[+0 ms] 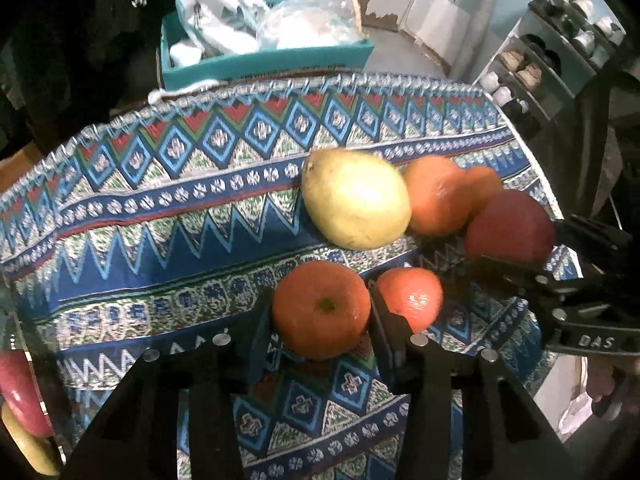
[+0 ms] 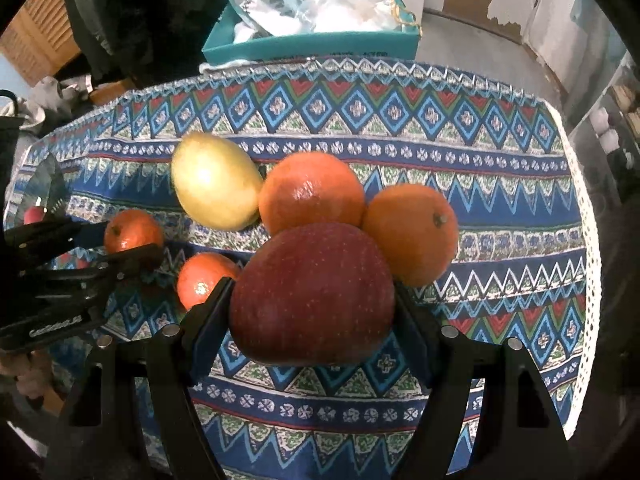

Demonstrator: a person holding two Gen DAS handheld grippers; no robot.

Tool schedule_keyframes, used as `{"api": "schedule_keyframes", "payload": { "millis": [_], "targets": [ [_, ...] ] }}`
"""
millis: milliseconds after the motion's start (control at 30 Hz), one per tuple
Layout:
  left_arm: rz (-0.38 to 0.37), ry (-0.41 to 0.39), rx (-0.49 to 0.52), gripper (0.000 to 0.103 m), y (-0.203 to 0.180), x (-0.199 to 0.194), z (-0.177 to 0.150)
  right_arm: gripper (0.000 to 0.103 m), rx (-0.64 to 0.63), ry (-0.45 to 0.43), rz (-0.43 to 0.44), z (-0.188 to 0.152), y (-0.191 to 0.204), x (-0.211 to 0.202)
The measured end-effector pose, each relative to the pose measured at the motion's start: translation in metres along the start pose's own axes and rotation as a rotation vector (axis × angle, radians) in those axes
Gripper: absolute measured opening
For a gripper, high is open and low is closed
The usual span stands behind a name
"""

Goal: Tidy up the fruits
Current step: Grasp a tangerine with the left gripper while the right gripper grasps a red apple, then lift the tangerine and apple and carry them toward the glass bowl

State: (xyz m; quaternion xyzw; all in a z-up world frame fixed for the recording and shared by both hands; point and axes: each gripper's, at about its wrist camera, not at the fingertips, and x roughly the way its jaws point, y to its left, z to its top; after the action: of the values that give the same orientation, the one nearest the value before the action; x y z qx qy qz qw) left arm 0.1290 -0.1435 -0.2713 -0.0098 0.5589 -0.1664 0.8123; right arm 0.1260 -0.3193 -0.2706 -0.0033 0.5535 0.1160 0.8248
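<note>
Two fruits are gripped at once: the left gripper point(image 1: 320, 316) is clamped on a small orange point(image 1: 322, 309), the right gripper point(image 2: 312, 312) on a red apple point(image 2: 312, 294), both near the middle of the patterned tablecloth point(image 2: 500, 184). Lift each straight up, slowly, so neither nudges the pear point(image 2: 214, 180) or the loose oranges beside them. Fingers press each fruit's sides squarely, no gap showing.

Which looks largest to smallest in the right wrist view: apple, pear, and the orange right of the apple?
1. apple, though it sits nearest the camera, in the right jaws, so its size is exaggerated.
2. pear and orange look alike; no ranking between them.
</note>
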Motion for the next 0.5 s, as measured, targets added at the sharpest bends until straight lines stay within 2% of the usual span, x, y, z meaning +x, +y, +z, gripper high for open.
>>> {"api": "schedule_keyframes", "payload": {
  "millis": [500],
  "targets": [
    [0.014, -0.104, 0.038, 0.046, -0.010, -0.070, -0.008, 0.076, -0.040, -0.129, 0.016, 0.013, 0.029, -0.057]
  ]
}}
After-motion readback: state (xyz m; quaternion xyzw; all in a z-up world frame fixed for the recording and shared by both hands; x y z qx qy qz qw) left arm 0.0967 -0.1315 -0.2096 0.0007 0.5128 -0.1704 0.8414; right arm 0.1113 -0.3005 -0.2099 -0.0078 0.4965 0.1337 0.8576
